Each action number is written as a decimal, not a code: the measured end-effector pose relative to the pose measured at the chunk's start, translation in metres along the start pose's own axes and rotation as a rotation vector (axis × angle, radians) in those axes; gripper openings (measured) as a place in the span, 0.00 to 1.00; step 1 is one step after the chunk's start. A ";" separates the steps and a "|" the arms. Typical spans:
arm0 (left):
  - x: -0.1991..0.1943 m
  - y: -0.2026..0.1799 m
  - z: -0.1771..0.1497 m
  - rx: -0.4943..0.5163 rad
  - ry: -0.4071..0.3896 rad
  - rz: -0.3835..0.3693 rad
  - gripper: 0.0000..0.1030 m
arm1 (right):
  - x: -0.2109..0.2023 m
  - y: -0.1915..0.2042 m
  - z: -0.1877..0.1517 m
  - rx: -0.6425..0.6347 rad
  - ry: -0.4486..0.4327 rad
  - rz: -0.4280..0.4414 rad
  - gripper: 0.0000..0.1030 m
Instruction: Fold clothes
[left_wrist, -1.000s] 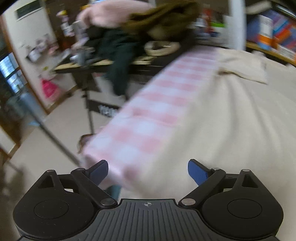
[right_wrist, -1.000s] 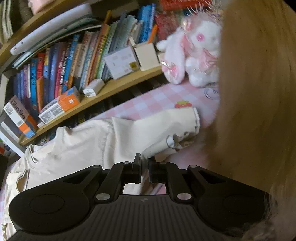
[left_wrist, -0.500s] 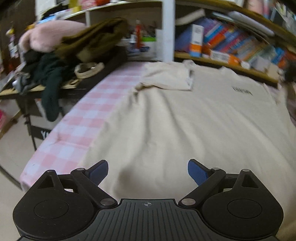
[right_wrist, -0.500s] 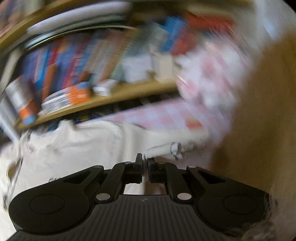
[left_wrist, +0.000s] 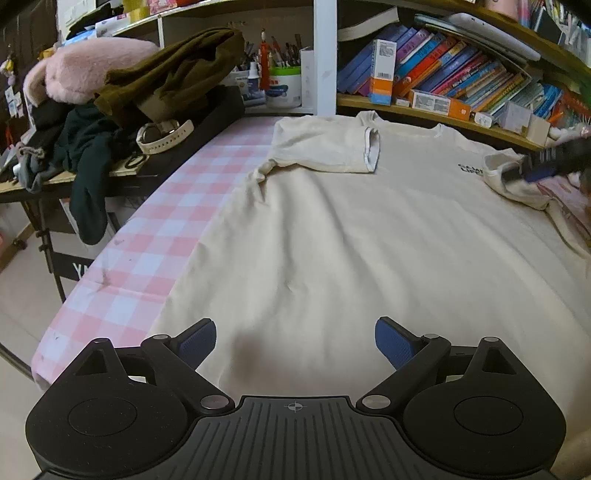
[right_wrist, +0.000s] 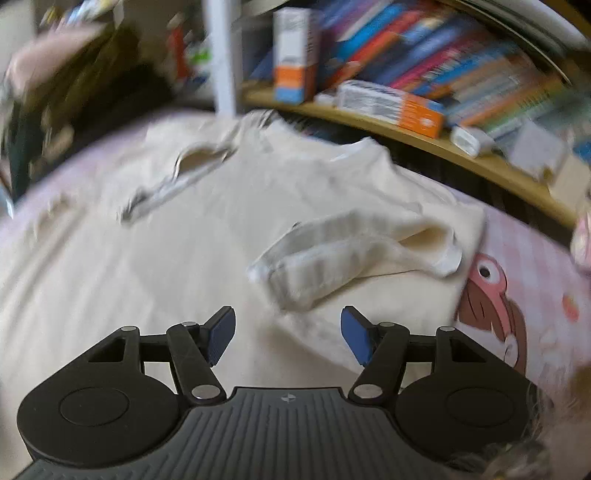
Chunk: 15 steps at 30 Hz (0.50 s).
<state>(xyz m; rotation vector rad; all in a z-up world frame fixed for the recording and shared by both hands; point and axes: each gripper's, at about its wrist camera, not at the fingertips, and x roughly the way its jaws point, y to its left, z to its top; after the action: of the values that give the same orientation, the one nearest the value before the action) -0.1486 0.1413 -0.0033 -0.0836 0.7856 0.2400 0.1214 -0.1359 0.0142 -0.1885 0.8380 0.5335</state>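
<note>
A cream T-shirt (left_wrist: 332, 236) lies spread on a pink checked cloth (left_wrist: 155, 236). Its left sleeve (left_wrist: 328, 151) is folded in over the chest. My left gripper (left_wrist: 295, 341) hovers open over the shirt's hem, nothing between its fingers. In the right wrist view the right sleeve (right_wrist: 354, 254) lies folded in on the shirt (right_wrist: 147, 280), just beyond my right gripper (right_wrist: 288, 334), whose jaws are opening and hold nothing. From the left wrist view, that right gripper (left_wrist: 535, 168) shows blurred at the far right, over the sleeve.
A bookshelf (left_wrist: 461, 85) full of books and boxes runs along the back. At the left a side table holds a pile of dark clothes (left_wrist: 92, 147) and a pink plush (left_wrist: 85, 70). A cartoon print (right_wrist: 491, 314) shows on the cloth at right.
My left gripper swung from the table's left edge to face the shirt. My right gripper, shut before, rolled and moved over the shirt, laid the right sleeve inward, and its jaws have opened.
</note>
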 end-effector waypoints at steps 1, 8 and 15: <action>0.000 0.000 0.000 0.002 0.003 0.001 0.92 | -0.003 -0.005 0.005 0.053 -0.022 0.003 0.60; -0.003 0.001 -0.004 -0.006 0.011 0.023 0.92 | 0.007 -0.084 0.022 0.645 0.006 0.031 0.64; -0.002 0.004 -0.006 -0.027 0.024 0.045 0.92 | 0.031 -0.105 0.026 0.800 0.030 -0.028 0.53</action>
<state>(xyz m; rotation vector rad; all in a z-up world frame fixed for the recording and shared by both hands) -0.1551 0.1437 -0.0055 -0.0944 0.8090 0.2925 0.2098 -0.2039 0.0034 0.5255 1.0172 0.1388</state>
